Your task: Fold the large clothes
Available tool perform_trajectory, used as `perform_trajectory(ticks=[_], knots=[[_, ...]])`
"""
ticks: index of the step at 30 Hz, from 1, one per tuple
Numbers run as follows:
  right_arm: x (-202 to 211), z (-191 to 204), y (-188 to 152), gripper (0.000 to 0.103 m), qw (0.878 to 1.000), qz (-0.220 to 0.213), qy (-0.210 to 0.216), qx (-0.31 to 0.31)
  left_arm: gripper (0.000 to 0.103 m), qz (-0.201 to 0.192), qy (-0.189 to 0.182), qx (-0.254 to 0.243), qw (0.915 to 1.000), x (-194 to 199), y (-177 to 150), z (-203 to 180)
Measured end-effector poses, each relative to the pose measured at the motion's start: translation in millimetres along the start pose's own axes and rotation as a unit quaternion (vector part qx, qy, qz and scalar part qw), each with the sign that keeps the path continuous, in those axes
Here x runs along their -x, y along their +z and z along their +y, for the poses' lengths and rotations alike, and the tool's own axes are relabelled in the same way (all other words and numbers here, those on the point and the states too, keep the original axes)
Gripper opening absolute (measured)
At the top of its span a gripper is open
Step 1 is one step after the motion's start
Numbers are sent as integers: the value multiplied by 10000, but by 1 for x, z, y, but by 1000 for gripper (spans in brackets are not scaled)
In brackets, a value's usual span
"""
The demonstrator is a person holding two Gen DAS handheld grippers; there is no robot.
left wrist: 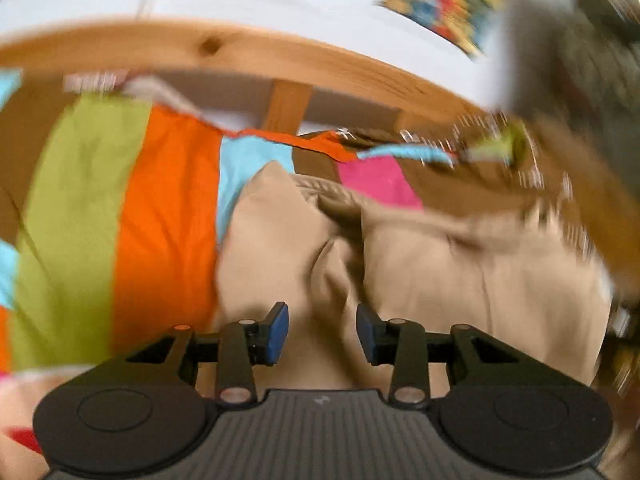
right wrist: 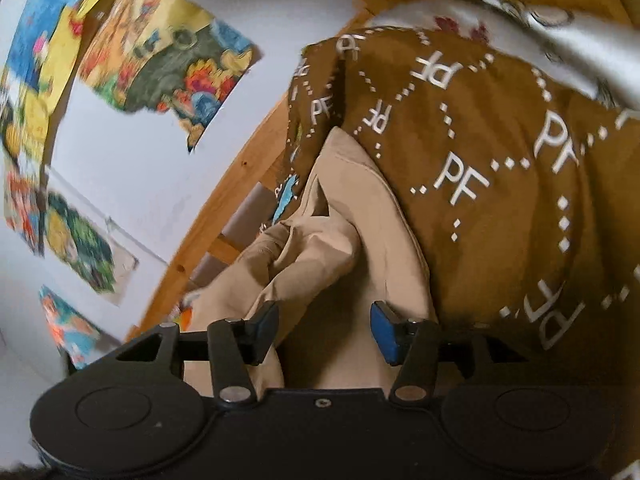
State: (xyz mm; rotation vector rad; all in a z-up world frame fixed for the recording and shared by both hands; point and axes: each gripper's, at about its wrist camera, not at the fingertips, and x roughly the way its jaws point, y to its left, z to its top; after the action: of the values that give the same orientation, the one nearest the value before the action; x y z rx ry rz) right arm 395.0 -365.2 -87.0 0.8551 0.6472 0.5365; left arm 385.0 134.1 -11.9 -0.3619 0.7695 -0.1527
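A beige garment (left wrist: 420, 264) lies crumpled on a bed, over a striped cover. My left gripper (left wrist: 322, 330) hovers just above its folds with the jaws open and nothing between the blue pads (left wrist: 278, 328). In the right wrist view the same beige garment (right wrist: 352, 232) bunches up against a brown blanket. My right gripper (right wrist: 324, 330) is open too, its pads (right wrist: 384, 332) standing to either side of a fold of the cloth without closing on it.
The bed cover (left wrist: 160, 220) has green, orange, blue and pink stripes. A brown blanket (right wrist: 500, 184) printed with white "PF" letters lies to the right. A wooden bed frame (left wrist: 280, 52) runs behind, below a white wall (right wrist: 132, 152) with colourful pictures (right wrist: 168, 52).
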Motion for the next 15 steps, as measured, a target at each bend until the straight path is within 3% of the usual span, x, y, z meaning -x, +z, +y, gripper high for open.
perform_trajectory(ticks=[5, 9, 11, 12, 13, 14, 15], knots=[[10, -8, 4, 62, 9992, -155, 88, -347, 40, 259, -517, 1046, 9928, -20, 9, 14], [9, -3, 10, 72, 9998, -101, 105, -115, 40, 470, -446, 1251, 9900, -39, 11, 20], [0, -1, 12, 71, 10000, -60, 22, -17, 40, 512, -176, 1219, 9911, -46, 14, 18], [-7, 2, 13, 65, 10000, -11, -51, 51, 40, 532, -49, 1286, 9903, -50, 16, 18], [-14, 5, 15, 61, 9997, 23, -161, 171, 20, 535, 10, 1346, 9895, -52, 17, 17], [-23, 10, 17, 49, 9988, 50, -357, 330, 4, 549, 111, 1333, 9895, -55, 20, 15], [-32, 15, 18, 35, 9973, 104, -532, 487, 3, 519, 248, 1259, 9904, -57, 22, 11]])
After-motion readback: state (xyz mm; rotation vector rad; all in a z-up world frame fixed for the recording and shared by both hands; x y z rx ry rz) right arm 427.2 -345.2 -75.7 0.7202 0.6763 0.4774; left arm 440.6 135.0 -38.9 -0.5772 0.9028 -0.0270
